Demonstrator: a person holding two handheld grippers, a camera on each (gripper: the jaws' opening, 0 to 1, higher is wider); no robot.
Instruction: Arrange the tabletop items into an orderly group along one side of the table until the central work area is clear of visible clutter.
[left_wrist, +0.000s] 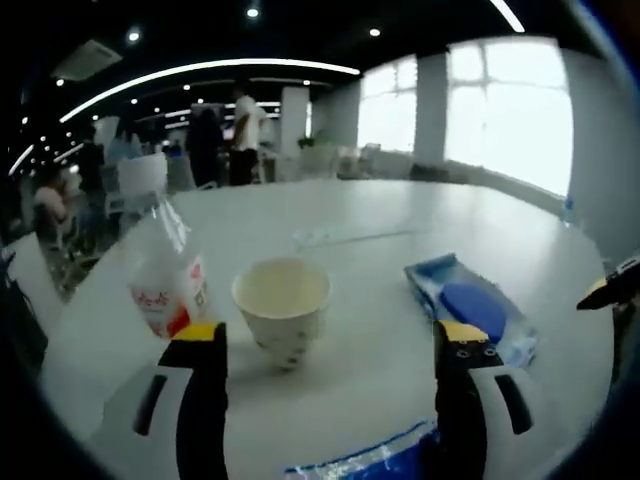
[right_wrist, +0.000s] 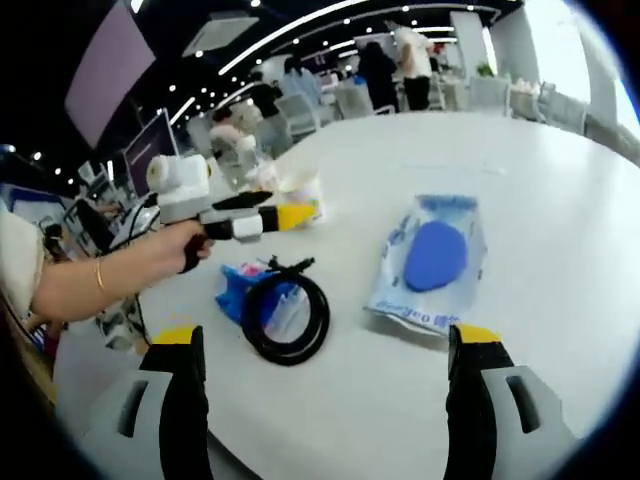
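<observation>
Tabletop items, five in number, lie on a white table in an open office

Paper cup: cream with small dark specks, upright, open-mouthed, inside appears empty; stands near the table edge, ahead of and between the left gripper's jaws

Bottle: clear plastic, white label with red print, tilted; just beside the cup on its left in the left gripper view; contents cannot be told

Clear packet: transparent sleeve with blue printing, holds a flat blue oval pad; lies flat, ahead of the right gripper's jaws and toward the right one in the right gripper view

Black cable: coiled in a ring, resting partly on a small blue packet; near the clear packet, apart from it

Left gripper: black jaws with yellow tips, spread wide, holding nothing; in the right gripper view it is held in a person's hand with its tips beside the bottle

Right gripper: jaws spread wide, holding nothing, over bare tabletop

Background: people standing, chairs, bright windows
</observation>
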